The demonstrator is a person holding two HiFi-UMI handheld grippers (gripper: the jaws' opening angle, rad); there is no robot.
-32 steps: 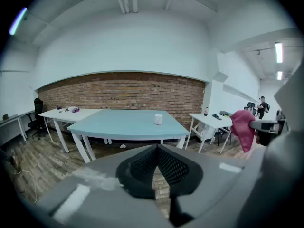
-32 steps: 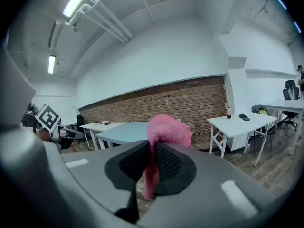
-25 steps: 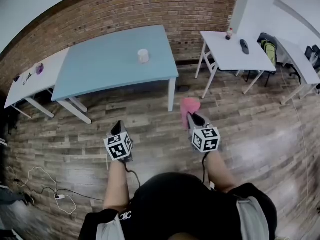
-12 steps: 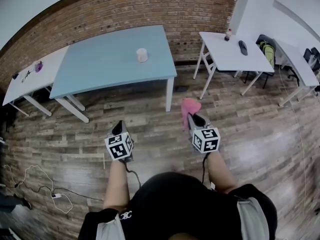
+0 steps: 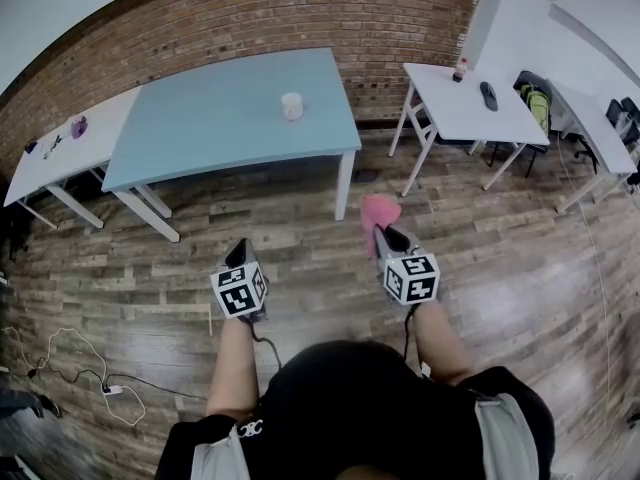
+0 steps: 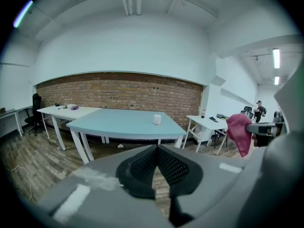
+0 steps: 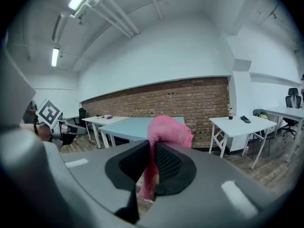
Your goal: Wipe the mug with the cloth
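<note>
Both jaws of our right gripper [image 7: 153, 151] pinched the pink cloth [image 7: 166, 132], while our left gripper [image 6: 157, 148] had its jaws pressed together on nothing. The mug [image 5: 291, 106] stood on the blue table [image 5: 200, 128], well apart from both.

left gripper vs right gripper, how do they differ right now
The right gripper is shut on the pink cloth; the left gripper is shut on nothing. The left gripper view shows the white mug plainly; in the right gripper view the cloth hides it. Both are held over the wood floor, short of the blue table.
</note>
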